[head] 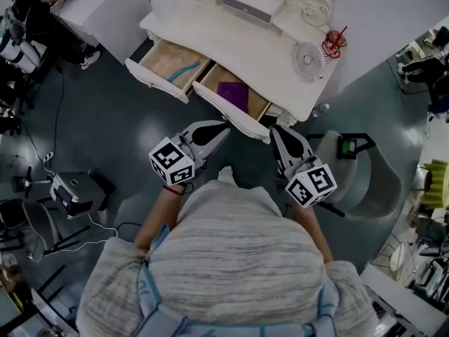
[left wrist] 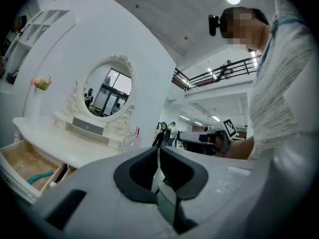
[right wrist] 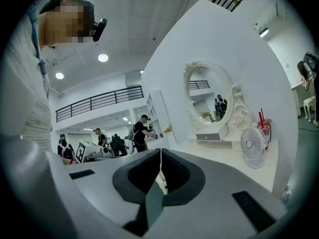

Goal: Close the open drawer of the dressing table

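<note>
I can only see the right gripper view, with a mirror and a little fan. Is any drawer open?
Observer: Yes. In the head view, the left drawer and the right drawer both stand open, side by side at the front of the dressing table.
Operator: What's in the left one?
Observer: A long teal thing lies on its wooden bottom.
Operator: And the other one?
Observer: A purple thing, maybe cloth, lies inside it.

place: studio hall | cues: mezzanine rail (right wrist: 99,102), freestanding wall (right wrist: 224,44), ppl (right wrist: 139,131) working
</note>
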{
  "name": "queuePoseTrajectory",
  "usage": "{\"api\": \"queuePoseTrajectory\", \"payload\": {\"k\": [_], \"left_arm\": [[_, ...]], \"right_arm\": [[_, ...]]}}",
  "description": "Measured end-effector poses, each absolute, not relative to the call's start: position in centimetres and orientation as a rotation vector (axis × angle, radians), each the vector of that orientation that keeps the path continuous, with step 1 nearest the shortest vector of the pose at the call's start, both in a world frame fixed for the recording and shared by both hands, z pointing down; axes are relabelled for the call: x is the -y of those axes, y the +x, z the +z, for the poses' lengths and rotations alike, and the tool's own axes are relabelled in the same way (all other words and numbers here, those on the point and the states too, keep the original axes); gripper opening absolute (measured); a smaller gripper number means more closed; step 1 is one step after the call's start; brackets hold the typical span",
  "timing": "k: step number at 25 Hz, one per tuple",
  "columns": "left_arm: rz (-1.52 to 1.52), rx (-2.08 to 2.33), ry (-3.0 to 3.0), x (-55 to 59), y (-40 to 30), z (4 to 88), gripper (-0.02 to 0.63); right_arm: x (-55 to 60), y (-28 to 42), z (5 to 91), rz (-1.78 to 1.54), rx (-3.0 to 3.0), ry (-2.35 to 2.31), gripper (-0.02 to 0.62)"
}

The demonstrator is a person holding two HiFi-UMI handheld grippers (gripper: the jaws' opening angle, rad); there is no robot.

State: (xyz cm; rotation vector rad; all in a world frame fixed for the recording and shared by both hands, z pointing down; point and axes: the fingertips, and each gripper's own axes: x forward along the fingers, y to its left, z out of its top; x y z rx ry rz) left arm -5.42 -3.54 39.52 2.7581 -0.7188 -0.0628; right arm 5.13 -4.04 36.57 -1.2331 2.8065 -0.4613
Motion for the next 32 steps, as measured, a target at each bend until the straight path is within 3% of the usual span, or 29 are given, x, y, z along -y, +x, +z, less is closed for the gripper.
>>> {"api": "queuePoseTrajectory", "payload": {"k": [27,32], "left_arm": [[0.318,0.794,2.702,11.4,-6.6,49.4,0.012],[0.435,0.800,2.678,11.9,-6.7,52.6,0.072]], "right_arm": [[14.4,2.7,41.6,-0.401,-3.013,-1.140,0.011],[15.1,3.1,42.1,-0.424,-2.974,-1.167,0.011]]}}
